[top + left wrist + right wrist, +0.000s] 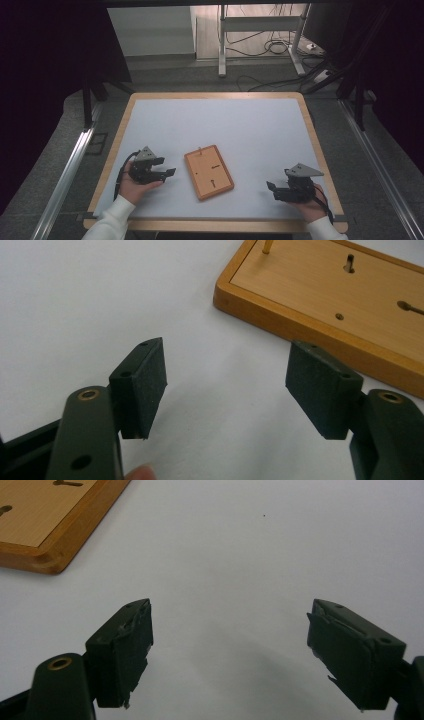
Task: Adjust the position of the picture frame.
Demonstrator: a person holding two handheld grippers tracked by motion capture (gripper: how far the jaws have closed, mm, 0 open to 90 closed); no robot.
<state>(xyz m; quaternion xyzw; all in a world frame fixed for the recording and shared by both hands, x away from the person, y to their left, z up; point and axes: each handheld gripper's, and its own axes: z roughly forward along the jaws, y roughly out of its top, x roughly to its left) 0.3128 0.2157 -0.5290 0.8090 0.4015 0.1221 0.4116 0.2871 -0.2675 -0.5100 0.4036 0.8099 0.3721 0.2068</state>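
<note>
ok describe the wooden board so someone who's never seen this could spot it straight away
On the white table top, look near the front edge, between the person's two hands. The wooden board lies flat there, slightly angled: an orange-brown rectangle with a raised rim, small dark slots and a thin peg at its far end.

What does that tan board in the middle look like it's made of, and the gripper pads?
The board looks like light wood with a smooth satin finish: faint grain and a darker rounded rim. The left gripper pads seem to be matte black rubber or foam with a fine grainy texture, though the exact material is unclear.

Flat wooden board (209, 172) lies slightly angled on table centre.
</note>
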